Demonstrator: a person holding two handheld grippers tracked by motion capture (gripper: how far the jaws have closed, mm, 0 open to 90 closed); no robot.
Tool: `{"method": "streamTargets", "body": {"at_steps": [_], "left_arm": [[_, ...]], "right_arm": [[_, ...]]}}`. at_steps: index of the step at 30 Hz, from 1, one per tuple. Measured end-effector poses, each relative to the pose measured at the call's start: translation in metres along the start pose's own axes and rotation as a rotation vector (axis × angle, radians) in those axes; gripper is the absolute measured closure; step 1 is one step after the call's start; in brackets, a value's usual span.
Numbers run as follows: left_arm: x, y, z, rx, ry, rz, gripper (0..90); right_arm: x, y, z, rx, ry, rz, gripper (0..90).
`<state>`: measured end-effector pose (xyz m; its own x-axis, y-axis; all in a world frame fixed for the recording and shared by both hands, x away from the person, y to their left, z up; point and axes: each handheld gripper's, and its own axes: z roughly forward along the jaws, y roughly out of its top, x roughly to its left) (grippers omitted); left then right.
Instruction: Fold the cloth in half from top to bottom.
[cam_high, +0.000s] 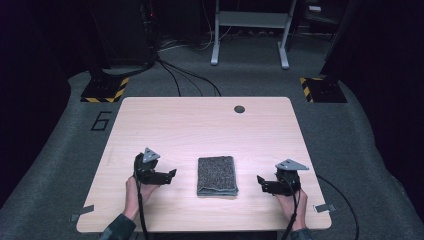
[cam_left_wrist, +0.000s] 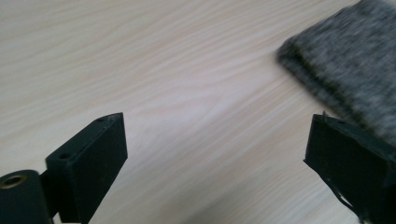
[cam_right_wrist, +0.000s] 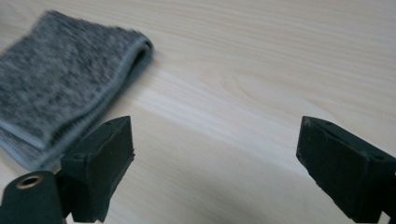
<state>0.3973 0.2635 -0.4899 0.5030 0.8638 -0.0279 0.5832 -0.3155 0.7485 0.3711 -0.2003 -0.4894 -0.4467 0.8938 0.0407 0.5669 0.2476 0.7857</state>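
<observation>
Cloth: a grey folded cloth (cam_high: 216, 175) lies flat on the wooden table (cam_high: 200, 125), toward the near side and roughly midway between the two grippers. It is folded into a thick rectangle, with stacked layers showing along its near edge.
Cloth in the left gripper view: its corner (cam_left_wrist: 345, 65) sits at the upper right, blurred, running down behind the right-hand jaw.
Cloth in the right gripper view: it (cam_right_wrist: 65, 88) lies at the upper left, with a pale stitched hem along the folded edge, just beyond the left-hand jaw.
Left gripper: the left gripper (cam_high: 167, 175) rests low over the table just left of the cloth, jaws pointing toward it, not touching it.
Left jaws: spread wide, with bare wood between them and nothing held.
Right gripper: the right gripper (cam_high: 261, 182) sits just right of the cloth, jaws pointing toward it, a small gap between them and the cloth.
Right jaws: spread wide, bare table between them, nothing held.
Hands: a person's hands hold both grippers from the near edge, dark sleeves at the bottom.
Table: pale wood grain, with a small dark round hole (cam_high: 239, 108) near the far edge.
Surroundings: dark grey floor around the table, cables and a metal frame (cam_high: 250, 30) beyond it.
</observation>
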Motion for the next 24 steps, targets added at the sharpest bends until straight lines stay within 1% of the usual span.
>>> {"method": "streamTargets", "body": {"at_steps": [2, 3, 4, 5, 6, 7, 9, 10, 11, 12, 13, 14, 15, 16, 17, 18, 20, 21, 23, 24], "left_arm": [[0.009, -0.012, -0.003, 0.015, 0.015, -0.018, 4.1], [0.012, -0.016, -0.004, 0.013, 0.023, -0.017, 4.1], [0.017, -0.021, -0.006, 0.018, 0.016, -0.014, 4.9], [0.020, -0.026, -0.007, 0.027, 0.034, -0.015, 5.6], [0.024, -0.030, -0.008, 0.028, 0.043, -0.023, 4.9], [0.029, -0.035, -0.010, 0.023, 0.033, -0.036, 4.8], [0.035, -0.043, -0.011, 0.033, 0.074, -0.044, 4.4], [0.040, -0.047, -0.012, 0.047, 0.064, -0.047, 4.5], [0.041, -0.050, -0.011, 0.042, 0.063, -0.065, 4.5], [0.044, -0.052, -0.012, 0.056, 0.066, -0.074, 4.5], [0.046, -0.055, -0.011, 0.054, 0.068, -0.065, 4.5], [0.047, -0.057, -0.010, 0.054, 0.068, -0.065, 4.2], [0.047, -0.058, -0.010, 0.048, 0.086, -0.059, 3.8], [0.047, -0.059, -0.010, 0.051, 0.094, -0.053, 4.0], [0.047, -0.060, -0.009, 0.034, 0.097, -0.048, 3.7], [0.047, -0.061, -0.009, 0.028, 0.100, -0.050, 3.6], [0.047, -0.060, -0.009, 0.037, 0.101, -0.048, 3.4], [0.047, -0.060, -0.009, 0.038, 0.100, -0.047, 3.1], [0.046, -0.061, -0.008, 0.035, 0.098, -0.042, 2.7], [0.046, -0.061, -0.009, 0.038, 0.088, -0.033, 2.5]], "right_arm": [[-0.009, -0.011, -0.003, 0.012, -0.019, 0.010, 9.9], [-0.014, -0.018, -0.005, 0.015, -0.033, 0.022, 10.0], [-0.018, -0.022, -0.006, 0.019, -0.041, 0.028, 9.7], [-0.022, -0.026, -0.007, 0.030, -0.057, 0.040, 9.2], [-0.027, -0.031, -0.009, 0.034, -0.066, 0.049, 9.0], [-0.031, -0.036, -0.010, 0.033, -0.075, 0.062, 8.8], [-0.039, -0.044, -0.013, 0.036, -0.104, 0.075, 8.3], [-0.042, -0.047, -0.014, 0.041, -0.129, 0.076, 7.9], [-0.045, -0.050, -0.015, 0.046, -0.154, 0.072, 7.9], [-0.048, -0.052, -0.015, 0.046, -0.153, 0.077, 7.8], [-0.051, -0.053, -0.015, 0.051, -0.156, 0.088, 7.5], [-0.053, -0.055, -0.015, 0.054, -0.161, 0.093, 7.5], [-0.056, -0.056, -0.013, 0.065, -0.171, 0.101, 7.4], [-0.057, -0.056, -0.013, 0.080, -0.179, 0.097, 6.8], [-0.057, -0.056, -0.012, 0.084, -0.183, 0.104, 5.9], [-0.058, -0.057, -0.012, 0.081, -0.180, 0.102, 5.6], [-0.059, -0.057, -0.011, 0.084, -0.177, 0.098, 4.7], [-0.058, -0.056, -0.011, 0.085, -0.179, 0.112, 4.2], [-0.058, -0.056, -0.011, 0.087, -0.176, 0.103, 3.7], [-0.059, -0.056, -0.011, 0.086, -0.175, 0.102, 3.5]]}}
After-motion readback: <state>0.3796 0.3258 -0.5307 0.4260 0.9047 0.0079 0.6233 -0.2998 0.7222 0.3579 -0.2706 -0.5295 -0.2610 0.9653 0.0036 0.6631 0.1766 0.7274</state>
